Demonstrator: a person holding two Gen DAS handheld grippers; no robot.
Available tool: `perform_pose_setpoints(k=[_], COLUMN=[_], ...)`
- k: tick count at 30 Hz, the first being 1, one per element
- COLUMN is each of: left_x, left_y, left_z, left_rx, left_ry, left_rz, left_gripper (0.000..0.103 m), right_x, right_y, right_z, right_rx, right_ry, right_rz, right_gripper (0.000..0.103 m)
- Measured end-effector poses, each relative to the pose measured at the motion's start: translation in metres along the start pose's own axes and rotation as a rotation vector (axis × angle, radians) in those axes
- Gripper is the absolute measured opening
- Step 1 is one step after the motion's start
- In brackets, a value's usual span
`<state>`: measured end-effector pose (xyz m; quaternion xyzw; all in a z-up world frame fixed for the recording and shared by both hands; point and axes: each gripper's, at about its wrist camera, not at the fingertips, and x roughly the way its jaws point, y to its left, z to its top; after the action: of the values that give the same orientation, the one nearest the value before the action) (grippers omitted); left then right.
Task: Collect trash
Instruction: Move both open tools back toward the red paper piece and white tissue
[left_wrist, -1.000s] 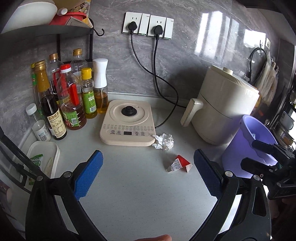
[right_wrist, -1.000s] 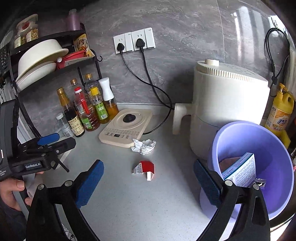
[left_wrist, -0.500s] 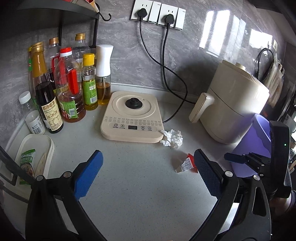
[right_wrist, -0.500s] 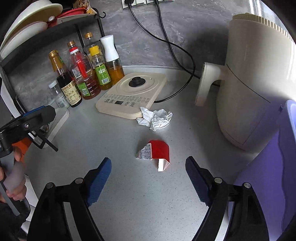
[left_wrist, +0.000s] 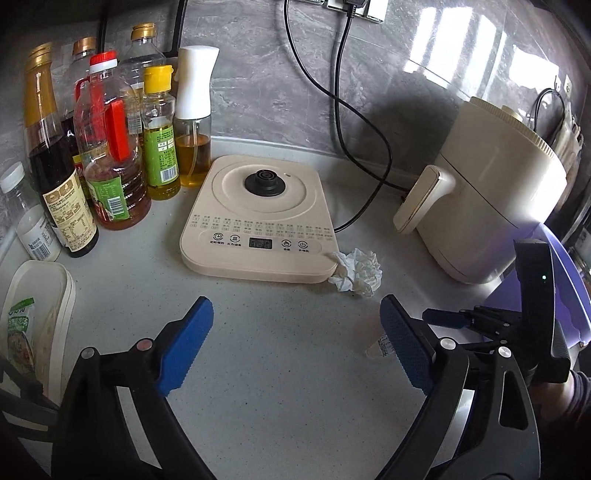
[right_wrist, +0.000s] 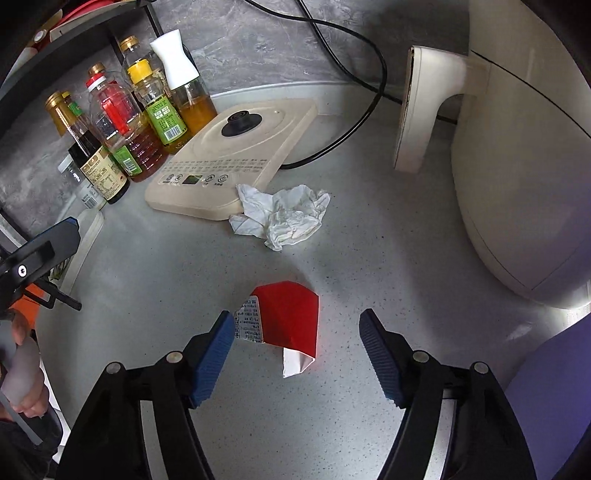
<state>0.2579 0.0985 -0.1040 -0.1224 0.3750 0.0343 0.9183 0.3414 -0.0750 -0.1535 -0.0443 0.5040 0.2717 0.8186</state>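
Right wrist view: a speckled grey stone counter (right_wrist: 155, 280) meets a grey marbled wall (right_wrist: 258, 40). The right gripper (right_wrist: 297, 354) is closing, its blue pads either side of a folded red-and-white paper wrapper (right_wrist: 288, 317) mid-counter, not yet pressing it. A crumpled white tissue (right_wrist: 284, 218) lies against the front corner of a cream induction hob (right_wrist: 236, 147). Oil bottles (right_wrist: 122, 122) crowd the counter's back left corner; a cream air fryer (right_wrist: 517, 147) stands right. The left gripper (left_wrist: 295, 338) hovers spread, beginning to close on nothing.
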Motion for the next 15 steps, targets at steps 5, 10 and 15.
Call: perform_pose_setpoints(k=[5, 10, 15], left_x=[0.026, 0.050, 0.067], left_y=[-0.004, -0.019, -0.034], left_z=[0.008, 0.014, 0.017], left_rx=[-0.002, 0.025, 0.038], left_ry=[0.028, 0.064, 0.096], left_rz=[-0.011, -0.040, -0.068], left_gripper=[0.086, 0.075, 0.073], right_x=[0.004, -0.014, -0.021], right_y=[-0.004, -0.004, -0.016], right_z=[0.005, 0.009, 0.015], right_rx=[-0.012, -0.042, -0.020], right_ry=[0.002, -0.073, -0.124], right_rz=[0.072, -0.016, -0.077], right_gripper=[0.024, 0.020, 0.020])
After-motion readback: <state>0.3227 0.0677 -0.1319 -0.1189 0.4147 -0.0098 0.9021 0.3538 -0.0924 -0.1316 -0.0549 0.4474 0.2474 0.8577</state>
